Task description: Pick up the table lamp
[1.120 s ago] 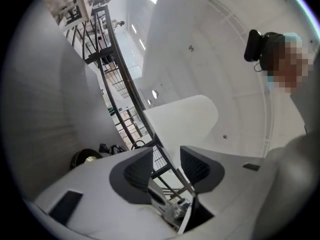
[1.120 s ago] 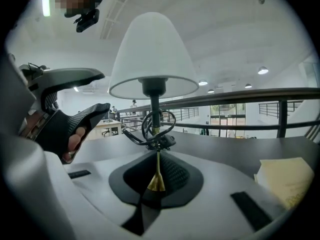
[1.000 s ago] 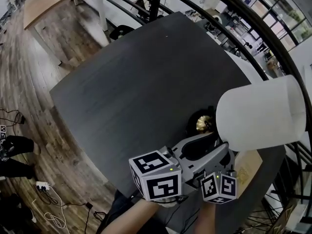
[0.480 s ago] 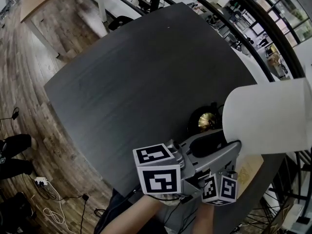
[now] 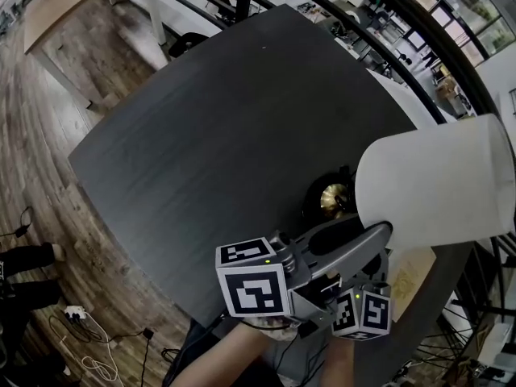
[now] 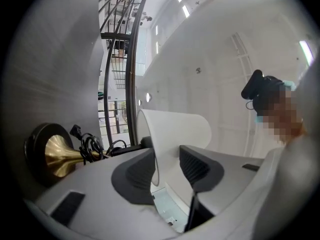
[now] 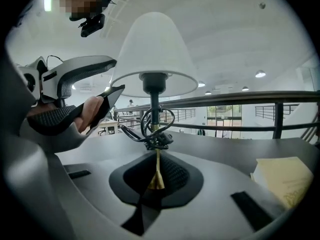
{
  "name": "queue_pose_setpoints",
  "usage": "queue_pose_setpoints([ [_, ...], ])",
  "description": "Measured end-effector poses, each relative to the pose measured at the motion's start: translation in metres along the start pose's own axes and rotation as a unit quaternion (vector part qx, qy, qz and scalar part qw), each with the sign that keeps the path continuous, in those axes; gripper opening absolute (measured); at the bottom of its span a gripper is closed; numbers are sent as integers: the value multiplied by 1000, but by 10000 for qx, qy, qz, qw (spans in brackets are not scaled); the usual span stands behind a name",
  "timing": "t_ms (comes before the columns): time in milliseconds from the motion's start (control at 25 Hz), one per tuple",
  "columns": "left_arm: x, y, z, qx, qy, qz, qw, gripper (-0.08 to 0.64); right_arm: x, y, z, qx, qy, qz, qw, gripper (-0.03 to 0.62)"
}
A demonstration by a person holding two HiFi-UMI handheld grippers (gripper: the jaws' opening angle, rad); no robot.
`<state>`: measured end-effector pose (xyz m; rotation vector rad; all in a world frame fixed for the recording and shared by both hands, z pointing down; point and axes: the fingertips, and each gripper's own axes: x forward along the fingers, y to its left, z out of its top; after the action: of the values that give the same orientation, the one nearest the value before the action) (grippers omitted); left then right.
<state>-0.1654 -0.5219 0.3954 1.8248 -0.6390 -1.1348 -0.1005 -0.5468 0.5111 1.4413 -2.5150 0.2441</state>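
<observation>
Head view: my left tool (image 5: 379, 237), jaws just closing but not yet pressing, straddles the shade rim (image 6: 148, 139) of the table lamp (image 5: 435, 188). My right tool (image 7: 156, 178) clenches its brass stem (image 7: 156, 160) near the dark surface's (image 5: 201, 135) right edge.

Compared with a second ago, the left claw (image 6: 167, 168) sits rolled slightly flatter; its jaws are just closing a little, with the lampshade (image 6: 175, 129) rim between them.
</observation>
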Motion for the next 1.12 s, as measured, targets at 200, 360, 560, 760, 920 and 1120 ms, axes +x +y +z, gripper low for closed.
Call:
queue_pose_setpoints([
  [200,5,7,8,-196,-95,140,9997,167,-1,-3,-4,25,169,66,9998,35],
  [360,12,12,11,-336,-177,266,9989,158,1,-8,-7,286,277,198,9990,46],
  [560,22,32,24,-459,-239,266,9983,147,24,-6,-15,559,367,523,9964,83],
  [760,20,95,59,-462,-299,430,9976,141,108,12,-60,920,529,1051,9888,181],
  [920,12,71,42,-579,-205,487,9969,135,90,23,-62,936,756,1139,9862,190],
  [1120,5,66,32,-642,-150,373,9971,130,90,25,-71,933,852,1363,9826,189],
])
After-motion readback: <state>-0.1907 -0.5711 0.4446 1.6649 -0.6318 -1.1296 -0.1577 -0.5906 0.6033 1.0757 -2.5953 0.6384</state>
